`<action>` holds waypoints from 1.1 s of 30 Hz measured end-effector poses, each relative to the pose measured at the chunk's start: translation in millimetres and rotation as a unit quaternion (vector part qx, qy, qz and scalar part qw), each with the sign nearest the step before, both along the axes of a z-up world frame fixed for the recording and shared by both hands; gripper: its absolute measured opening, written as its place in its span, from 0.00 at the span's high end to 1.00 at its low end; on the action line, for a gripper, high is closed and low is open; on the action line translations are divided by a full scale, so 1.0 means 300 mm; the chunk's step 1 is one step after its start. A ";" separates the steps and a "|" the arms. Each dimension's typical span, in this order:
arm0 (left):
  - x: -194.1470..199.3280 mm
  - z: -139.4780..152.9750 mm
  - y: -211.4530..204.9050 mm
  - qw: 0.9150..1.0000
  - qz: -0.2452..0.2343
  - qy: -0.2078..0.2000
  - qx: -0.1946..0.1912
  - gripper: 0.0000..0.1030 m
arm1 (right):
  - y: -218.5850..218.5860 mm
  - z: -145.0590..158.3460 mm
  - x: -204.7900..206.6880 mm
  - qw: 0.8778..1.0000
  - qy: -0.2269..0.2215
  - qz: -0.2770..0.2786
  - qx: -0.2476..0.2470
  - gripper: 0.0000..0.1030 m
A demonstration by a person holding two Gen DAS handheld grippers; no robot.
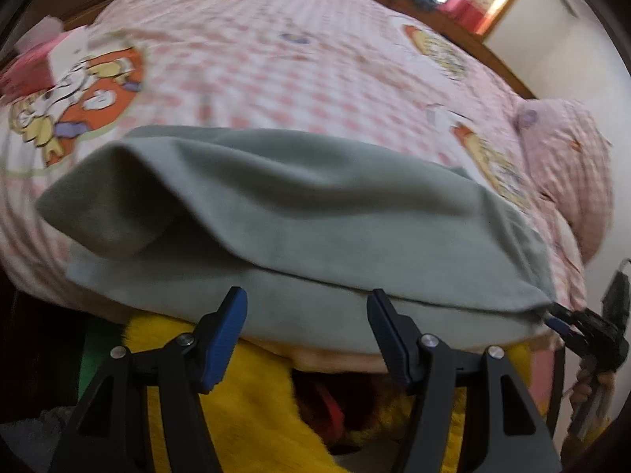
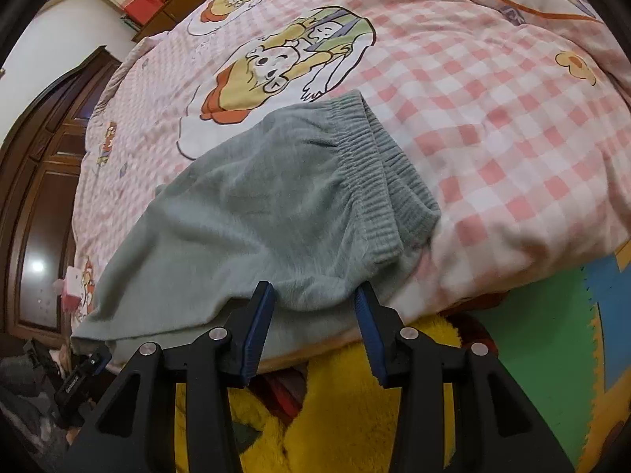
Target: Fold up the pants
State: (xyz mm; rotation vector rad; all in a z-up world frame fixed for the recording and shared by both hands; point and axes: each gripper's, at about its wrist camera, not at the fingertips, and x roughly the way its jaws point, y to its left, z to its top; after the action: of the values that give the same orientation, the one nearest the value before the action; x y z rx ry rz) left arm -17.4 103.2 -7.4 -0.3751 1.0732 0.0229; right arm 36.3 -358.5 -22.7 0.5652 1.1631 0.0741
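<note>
Grey-green fleece pants [image 1: 299, 213] lie folded near the front edge of the bed, one layer over another. Their ribbed waistband [image 2: 378, 181] points to the right in the right wrist view. My left gripper [image 1: 307, 299] is open at the pants' near edge, its blue pads [image 1: 224, 339] spread wide with the cloth's hem just beyond the tips. My right gripper [image 2: 313, 291] is open too, and the hanging edge of the pants [image 2: 276, 205] sags between its fingers. Each gripper shows in the other's view, the right gripper [image 1: 568, 321] and the left gripper [image 2: 92, 360], each at a pants corner.
The bed has a pink checked cover [image 2: 493, 126] with cartoon prints. A yellow plush item [image 2: 347, 414] sits below the bed's edge, beside a green and blue foam mat [image 2: 544, 354]. A pillow [image 1: 564, 157] lies at the right, a pink box [image 1: 39, 67] at the left. A dark wooden door [image 2: 43, 197] stands beyond.
</note>
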 end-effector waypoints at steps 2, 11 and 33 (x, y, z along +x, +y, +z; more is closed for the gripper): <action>0.013 -0.012 0.027 1.000 0.019 0.004 0.007 0.35 | -0.002 -0.015 0.016 1.000 0.003 -0.009 0.005 0.58; 0.098 -0.057 0.064 0.999 0.040 -0.006 -0.005 0.44 | -0.036 -0.032 0.047 1.000 0.005 -0.029 0.009 0.58; 0.022 -0.057 0.058 0.999 0.032 0.000 -0.028 0.78 | -0.075 0.090 0.035 0.998 -0.053 -0.024 -0.014 0.90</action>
State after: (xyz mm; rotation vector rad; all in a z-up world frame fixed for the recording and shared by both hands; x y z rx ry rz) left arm -10.6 120.7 -24.4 -0.4601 1.0630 0.0487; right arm 46.8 -380.9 4.4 0.5570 1.0457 0.0468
